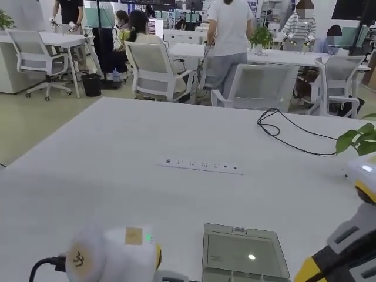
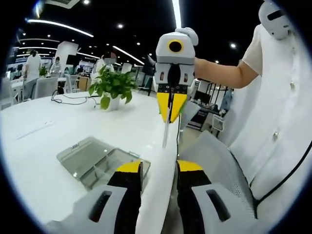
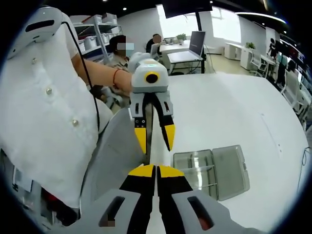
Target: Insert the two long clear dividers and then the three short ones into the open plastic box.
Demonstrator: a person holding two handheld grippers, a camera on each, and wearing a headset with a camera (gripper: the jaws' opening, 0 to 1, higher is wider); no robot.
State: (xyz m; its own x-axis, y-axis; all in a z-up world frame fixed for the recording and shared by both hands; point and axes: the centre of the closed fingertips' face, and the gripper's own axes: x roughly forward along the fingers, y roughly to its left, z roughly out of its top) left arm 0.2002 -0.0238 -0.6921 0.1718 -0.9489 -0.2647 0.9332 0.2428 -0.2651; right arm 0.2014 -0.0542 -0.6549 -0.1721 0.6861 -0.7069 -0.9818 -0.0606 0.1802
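Note:
The open clear plastic box [image 1: 244,252] lies on the white table at its near edge; its lid and tray also appear in the left gripper view [image 2: 95,158] and the right gripper view [image 3: 212,170]. My right gripper [image 2: 169,117] is shut on a thin clear divider [image 2: 166,132] that hangs edge-on from its yellow tips, beside the box and off the table's edge. Its own view shows the same jaws [image 3: 156,169] pressed together. My left gripper [image 2: 159,168] faces it, open and holding nothing, its jaws [image 3: 157,147] spread just beyond the divider's far end.
A white power strip [image 1: 201,165] and a black cable [image 1: 282,132] lie mid-table. A potted plant [image 2: 112,85] stands at the table's right end. A grey mesh chair [image 2: 219,165] sits under the grippers. Chairs, desks and people fill the room behind.

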